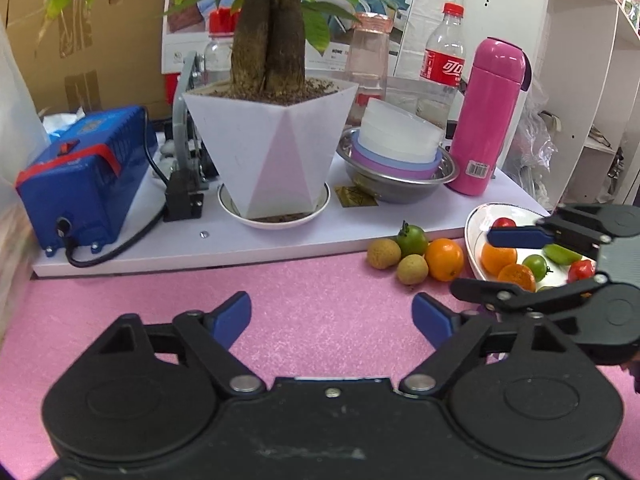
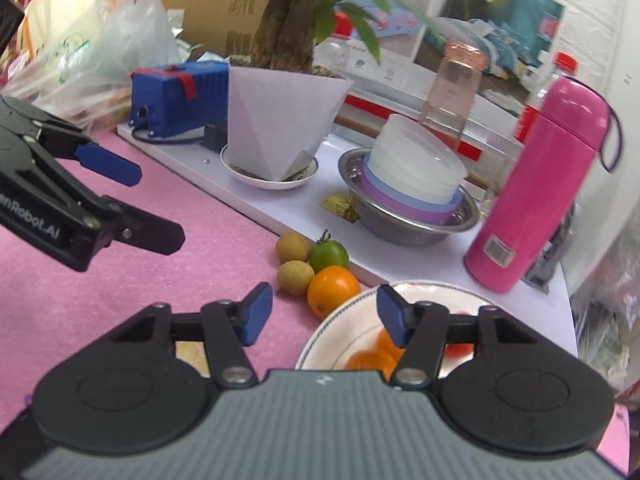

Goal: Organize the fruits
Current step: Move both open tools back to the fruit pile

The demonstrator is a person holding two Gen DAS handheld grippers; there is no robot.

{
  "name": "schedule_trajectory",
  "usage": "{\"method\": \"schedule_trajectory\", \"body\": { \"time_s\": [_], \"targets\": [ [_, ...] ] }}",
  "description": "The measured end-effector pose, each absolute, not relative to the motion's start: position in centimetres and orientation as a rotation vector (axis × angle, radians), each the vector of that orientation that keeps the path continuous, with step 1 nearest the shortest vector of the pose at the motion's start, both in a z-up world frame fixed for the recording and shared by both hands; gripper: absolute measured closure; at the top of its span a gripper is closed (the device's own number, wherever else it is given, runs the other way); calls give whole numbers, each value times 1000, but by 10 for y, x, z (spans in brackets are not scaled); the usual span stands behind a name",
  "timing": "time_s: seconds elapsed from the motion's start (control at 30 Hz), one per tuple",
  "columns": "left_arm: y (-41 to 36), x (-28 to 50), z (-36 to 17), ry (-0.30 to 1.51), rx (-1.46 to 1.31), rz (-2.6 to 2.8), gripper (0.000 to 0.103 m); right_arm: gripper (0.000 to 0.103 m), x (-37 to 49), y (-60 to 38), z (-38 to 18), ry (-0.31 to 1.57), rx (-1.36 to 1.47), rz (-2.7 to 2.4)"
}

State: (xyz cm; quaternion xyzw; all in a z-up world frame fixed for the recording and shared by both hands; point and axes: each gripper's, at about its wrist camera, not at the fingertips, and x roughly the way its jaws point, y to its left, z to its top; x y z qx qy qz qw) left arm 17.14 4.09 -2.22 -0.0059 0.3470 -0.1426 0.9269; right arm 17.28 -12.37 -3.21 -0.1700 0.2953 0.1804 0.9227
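Observation:
Loose fruit lies on the pink mat by the white board's edge: an orange, a green tomato and two tan longans. A white plate to their right holds oranges, a green tomato, red tomatoes and a green fruit. My left gripper is open and empty over the mat, left of the fruit. My right gripper is open and empty, just above the plate's near rim and the loose orange.
On the white board stand a potted plant, a blue device with a cable, a steel bowl of stacked plastic bowls, a pink flask and bottles. A cardboard box and plastic bags are behind.

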Motion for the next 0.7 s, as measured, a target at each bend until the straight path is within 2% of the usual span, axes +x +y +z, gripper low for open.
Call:
{"method": "schedule_trajectory", "body": {
  "time_s": [0.13, 0.33, 0.5, 0.7],
  "targets": [
    [42, 175, -25, 718, -17, -300, 23, 50, 186, -115, -40, 613, -418, 379],
    [42, 183, -30, 732, -26, -308, 23, 50, 194, -104, -52, 590, -537, 361],
    [39, 188, -35, 751, -34, -321, 30, 68, 194, -95, -61, 573, -646, 371],
    [39, 185, -35, 752, -28, -312, 34, 69, 185, -99, -55, 579, -555, 395]
  ]
}}
